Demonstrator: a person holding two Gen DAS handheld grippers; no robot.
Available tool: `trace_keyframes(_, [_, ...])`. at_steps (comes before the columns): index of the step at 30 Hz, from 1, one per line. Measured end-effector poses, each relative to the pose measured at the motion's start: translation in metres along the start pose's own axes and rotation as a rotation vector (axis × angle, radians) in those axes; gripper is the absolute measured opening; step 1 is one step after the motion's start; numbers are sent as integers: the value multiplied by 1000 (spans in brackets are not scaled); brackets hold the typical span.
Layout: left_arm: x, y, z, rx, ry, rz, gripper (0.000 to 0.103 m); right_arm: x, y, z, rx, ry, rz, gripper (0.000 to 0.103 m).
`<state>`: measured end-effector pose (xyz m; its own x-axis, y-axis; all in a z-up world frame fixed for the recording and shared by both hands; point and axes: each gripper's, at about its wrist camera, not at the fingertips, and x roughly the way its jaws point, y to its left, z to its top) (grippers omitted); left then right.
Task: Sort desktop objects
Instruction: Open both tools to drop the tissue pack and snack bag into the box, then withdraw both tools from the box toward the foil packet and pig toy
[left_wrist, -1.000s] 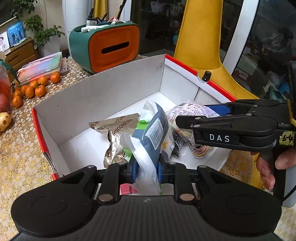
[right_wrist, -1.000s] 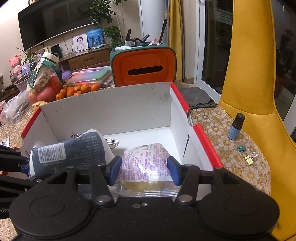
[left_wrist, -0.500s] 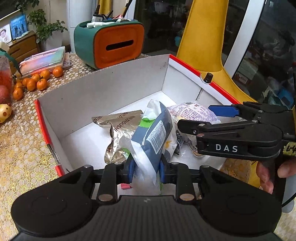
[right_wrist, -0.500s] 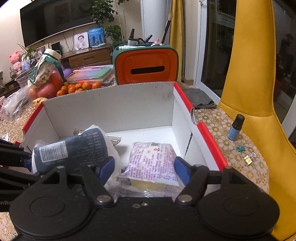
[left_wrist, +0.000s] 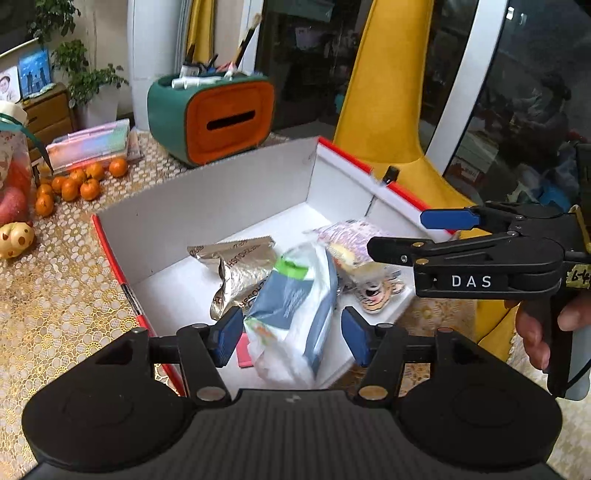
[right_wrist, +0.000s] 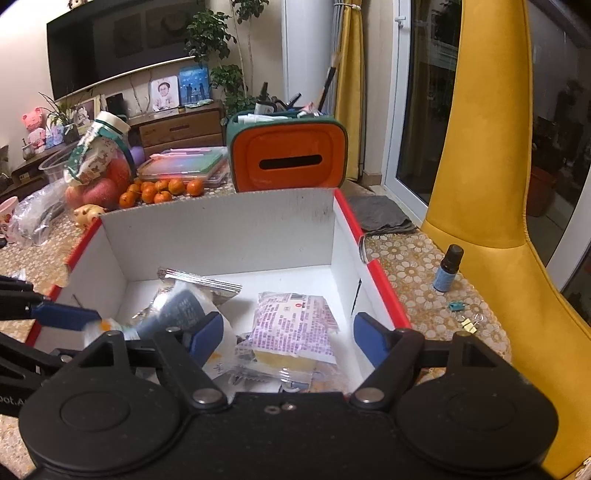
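Observation:
A white cardboard box (left_wrist: 221, 199) with a red rim holds the sorted snack packets. My left gripper (left_wrist: 291, 325) hovers over its near end. Its jaws are opening, and the blurred blue-and-white packet (left_wrist: 295, 306) slumps between the pads, free of them. A silver foil packet (left_wrist: 236, 266) lies behind it. My right gripper (right_wrist: 289, 328) is over the box (right_wrist: 221, 229) with its jaws still opening. The purple-printed packet (right_wrist: 295, 325) lies flat on the box floor below the gap, untouched. From the left wrist view the right gripper (left_wrist: 417, 234) shows side-on at the right.
An orange-and-green organiser (right_wrist: 288, 162) stands behind the box, with tangerines (right_wrist: 162, 188) and a flat plastic case to its left. A small blue bottle (right_wrist: 447, 269) and binder clips (right_wrist: 471, 323) lie right of the box. A yellow chair (right_wrist: 498, 184) rises at the right.
Both grippers have opened and lifted a little. The blue-and-white packet has slipped out of the left pads, and the purple packet has dropped flat into the box.

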<state>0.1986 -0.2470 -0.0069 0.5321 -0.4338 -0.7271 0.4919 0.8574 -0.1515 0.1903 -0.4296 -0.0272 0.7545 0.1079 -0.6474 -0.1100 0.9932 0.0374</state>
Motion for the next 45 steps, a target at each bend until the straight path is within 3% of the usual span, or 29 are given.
trace_keyframes(21, [-92, -4, -28, -36, -121, -30, 58, -86, 45, 0, -42, -80, 129, 81])
trace_keyframes(36, [-152, 45, -75, -114, -183, 25, 58, -106, 111, 4, -138, -90, 224, 85])
trace_keyframes(39, [-164, 60, -83, -140, -204, 52, 69, -104, 128, 4, -157, -87, 250, 86])
trace_keyframes(43, [-179, 81, -95, -171, -234, 88, 71, -102, 149, 3, -183, -89, 277, 88])
trace_keyframes(45, [-184, 90, -99, -184, -239, 104, 77, -100, 160, 4, -205, -91, 286, 90])
